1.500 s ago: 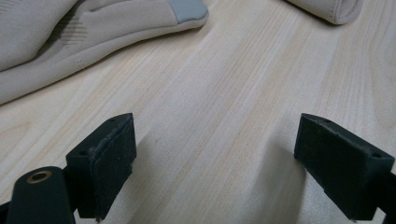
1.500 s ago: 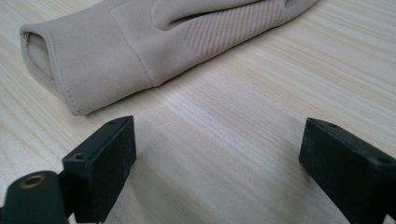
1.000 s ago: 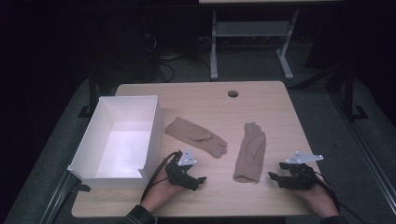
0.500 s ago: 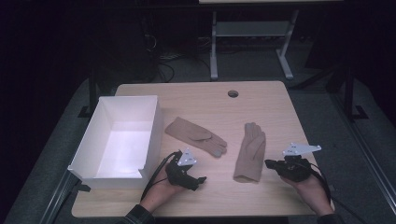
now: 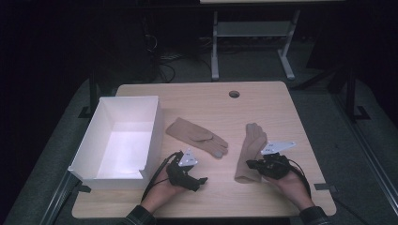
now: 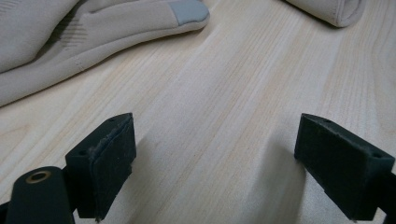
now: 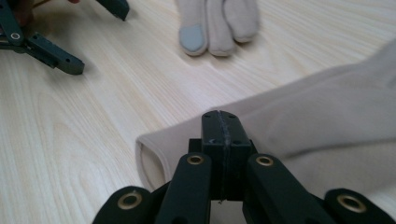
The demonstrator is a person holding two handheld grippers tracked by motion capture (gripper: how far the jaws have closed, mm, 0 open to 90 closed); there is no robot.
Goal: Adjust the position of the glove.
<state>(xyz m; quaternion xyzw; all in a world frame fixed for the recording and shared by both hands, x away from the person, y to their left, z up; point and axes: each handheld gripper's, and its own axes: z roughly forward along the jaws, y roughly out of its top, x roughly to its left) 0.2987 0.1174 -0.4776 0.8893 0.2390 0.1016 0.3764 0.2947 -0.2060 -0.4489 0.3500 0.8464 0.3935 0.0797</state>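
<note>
Left glove (image 5: pixel 197 136): beige, flat at the centre of the high view on the wooden surface (image 5: pixel 281 108); one fingertip has a grey patch, seen at the top of the left gripper view.
Right glove (image 5: pixel 248 150): beige, lying lengthwise right of centre, its open cuff toward the bottom of the frame.
Box (image 5: pixel 94 140): white, open-topped, at the left of the high view.
Left gripper (image 6: pixel 215 163): jaws wide apart over bare wood, nothing between them.
Right gripper (image 7: pixel 224 135): jaws pressed together at the right glove's cuff; whether they pinch fabric, I cannot tell.
</note>
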